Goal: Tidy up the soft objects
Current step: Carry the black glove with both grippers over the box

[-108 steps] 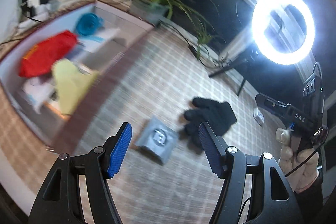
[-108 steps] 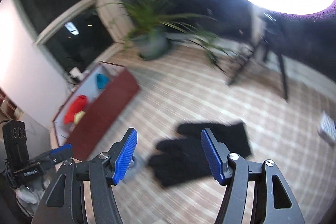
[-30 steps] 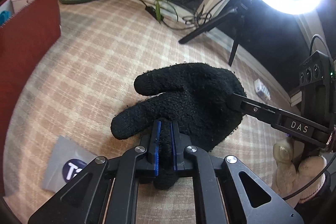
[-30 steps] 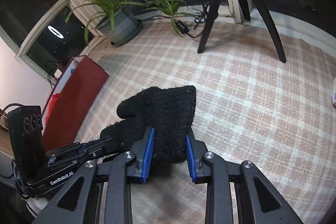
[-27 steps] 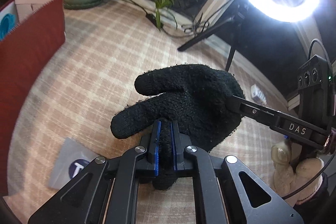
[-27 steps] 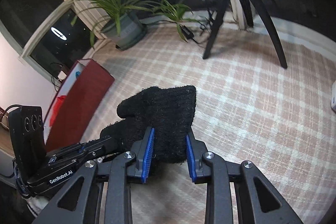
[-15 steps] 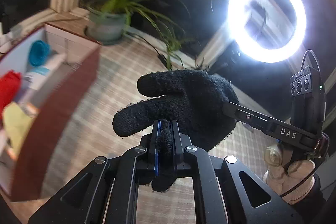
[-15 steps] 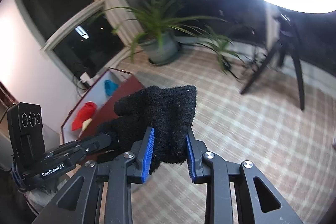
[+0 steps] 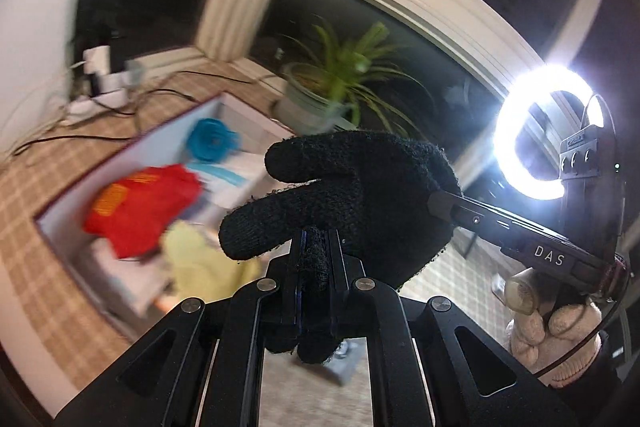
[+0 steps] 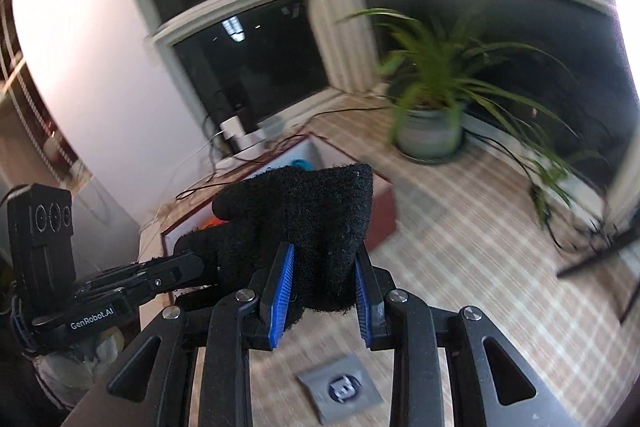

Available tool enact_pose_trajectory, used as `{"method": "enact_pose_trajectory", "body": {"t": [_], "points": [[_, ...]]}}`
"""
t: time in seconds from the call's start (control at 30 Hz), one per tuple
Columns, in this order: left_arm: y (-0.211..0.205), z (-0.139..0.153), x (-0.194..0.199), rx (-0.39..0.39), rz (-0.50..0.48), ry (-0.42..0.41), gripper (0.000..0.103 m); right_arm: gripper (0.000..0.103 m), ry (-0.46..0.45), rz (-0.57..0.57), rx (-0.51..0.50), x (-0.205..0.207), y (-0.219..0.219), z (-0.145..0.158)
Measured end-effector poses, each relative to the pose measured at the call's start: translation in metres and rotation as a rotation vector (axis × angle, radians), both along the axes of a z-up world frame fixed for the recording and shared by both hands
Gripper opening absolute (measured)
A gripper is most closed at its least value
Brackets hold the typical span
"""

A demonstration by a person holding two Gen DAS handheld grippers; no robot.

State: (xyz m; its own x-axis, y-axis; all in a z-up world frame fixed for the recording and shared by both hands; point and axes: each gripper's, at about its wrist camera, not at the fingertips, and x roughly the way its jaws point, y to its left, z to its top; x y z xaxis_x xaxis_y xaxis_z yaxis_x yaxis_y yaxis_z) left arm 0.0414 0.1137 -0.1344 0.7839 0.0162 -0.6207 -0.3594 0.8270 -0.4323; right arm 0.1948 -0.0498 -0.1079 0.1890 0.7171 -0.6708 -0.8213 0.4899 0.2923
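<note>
A black knit glove (image 9: 352, 195) hangs in the air between both grippers. My left gripper (image 9: 316, 259) is shut on one of its fingers. My right gripper (image 10: 320, 275) is shut on its cuff end (image 10: 316, 215). The right gripper's finger also shows in the left wrist view (image 9: 480, 215) against the glove's side. Beyond the glove stands an open red box (image 9: 120, 155) holding a red cloth (image 9: 136, 203), a yellow cloth (image 9: 200, 259) and a blue item (image 9: 210, 143). The box shows partly hidden behind the glove in the right wrist view (image 10: 380, 215).
A potted spider plant (image 10: 432, 131) stands on the checked carpet beyond the box. A ring light (image 9: 536, 131) glares at the right. A grey packet (image 10: 340, 387) lies on the carpet below the grippers. Cables and a power strip (image 9: 96, 95) lie by the wall.
Both grippers have lifted the glove off the carpet and swung it left toward the red box, which now fills the left part of the left wrist view.
</note>
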Motion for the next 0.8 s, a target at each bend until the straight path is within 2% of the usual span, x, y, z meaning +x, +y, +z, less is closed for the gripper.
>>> {"method": "enact_pose_trajectory", "body": {"t": [0.2,0.47,0.8], "points": [[0.030,-0.001,-0.024,-0.001,0.100,0.000,0.007,0.026,-0.045,0.086,-0.025,-0.019,0.053,0.002],[0.053,-0.006,-0.043,0.023,0.186,0.021,0.007,0.026,-0.081,0.130,-0.075,-0.029,0.101,-0.010],[0.057,-0.027,-0.042,0.019,0.179,0.079,0.007,0.026,-0.124,0.132,-0.146,-0.027,0.128,-0.030]]}}
